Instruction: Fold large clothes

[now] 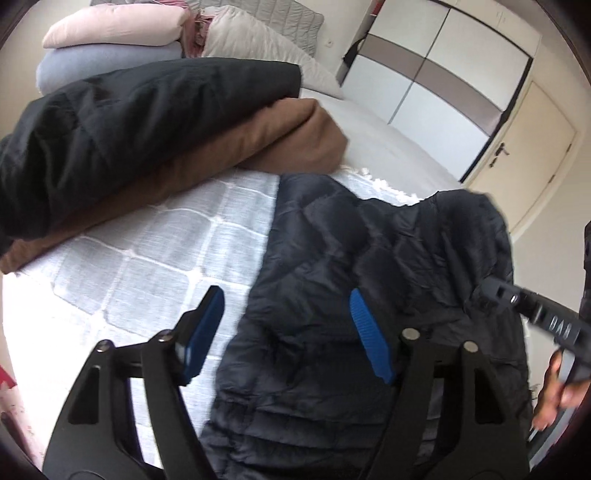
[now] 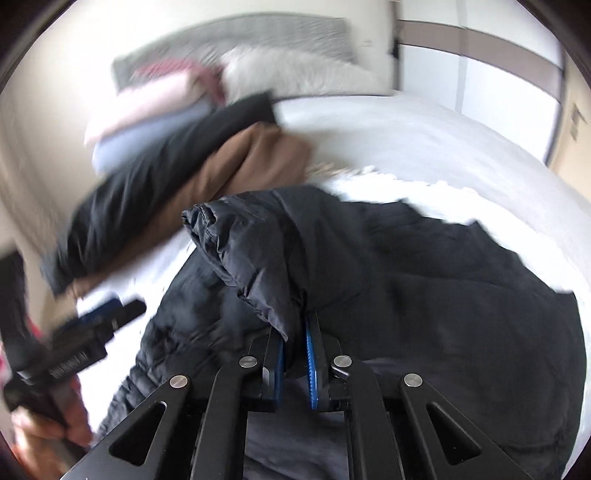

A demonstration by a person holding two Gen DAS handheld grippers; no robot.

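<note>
A dark navy quilted jacket (image 1: 369,258) lies spread on the white quilted bedspread (image 1: 147,251). My left gripper (image 1: 288,314) is open above the jacket's left edge, holding nothing. My right gripper (image 2: 295,332) is shut on a raised fold of the jacket (image 2: 251,251) and lifts it above the rest of the garment (image 2: 443,295). The right gripper also shows at the right edge of the left wrist view (image 1: 491,291), at the jacket's right side. The left gripper shows blurred at the left of the right wrist view (image 2: 122,310).
A folded black garment (image 1: 129,122) lies on a folded brown one (image 1: 258,147) at the far left of the bed. Pillows and bedding (image 1: 118,29) are piled at the headboard. A wardrobe (image 1: 443,66) and a door (image 1: 524,147) stand to the right.
</note>
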